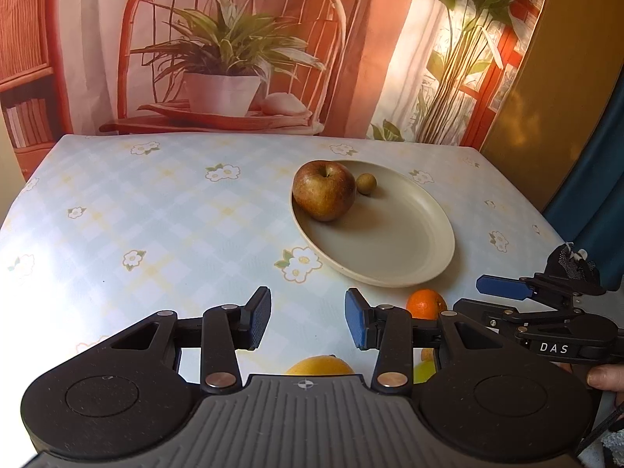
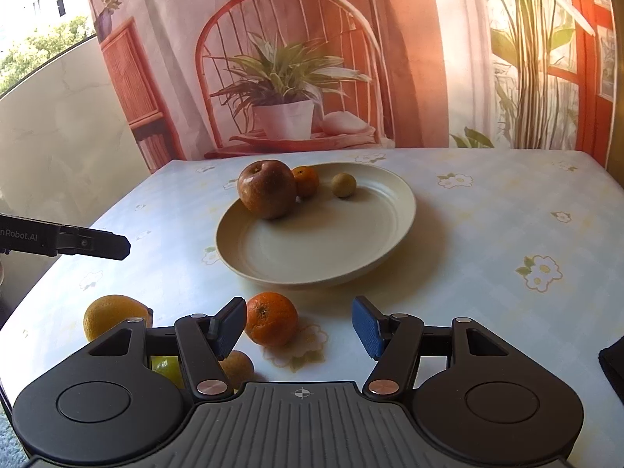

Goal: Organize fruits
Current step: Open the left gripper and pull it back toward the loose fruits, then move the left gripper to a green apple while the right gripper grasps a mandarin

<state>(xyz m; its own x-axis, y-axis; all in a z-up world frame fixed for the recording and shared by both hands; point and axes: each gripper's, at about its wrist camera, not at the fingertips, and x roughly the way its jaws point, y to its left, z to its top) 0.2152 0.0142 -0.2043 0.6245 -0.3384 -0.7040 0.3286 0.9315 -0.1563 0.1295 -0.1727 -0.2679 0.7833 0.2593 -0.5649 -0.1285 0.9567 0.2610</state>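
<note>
A cream plate (image 2: pixel 273 257) (image 1: pixel 390 249) holds a brown-red apple (image 2: pixel 267 189) (image 1: pixel 324 190), a small tangerine (image 2: pixel 307 181) behind it and a small brownish round fruit (image 2: pixel 344 185) (image 1: pixel 366 183). On the cloth in front of the plate lies a tangerine (image 2: pixel 272 318) (image 1: pixel 426 303), just right of my right gripper's left pad. A yellow orange (image 2: pixel 111 314) (image 1: pixel 319 366), a green fruit (image 2: pixel 165 366) and a brown fruit (image 2: pixel 238 366) lie near the front edge. My right gripper (image 2: pixel 299 325) is open and empty. My left gripper (image 1: pixel 308 321) is open and empty.
The table wears a pale checked cloth with flowers (image 1: pixel 156 214). A printed backdrop of a chair and a plant (image 2: pixel 288 89) hangs behind the far edge. The right gripper shows at the right of the left wrist view (image 1: pixel 546 312).
</note>
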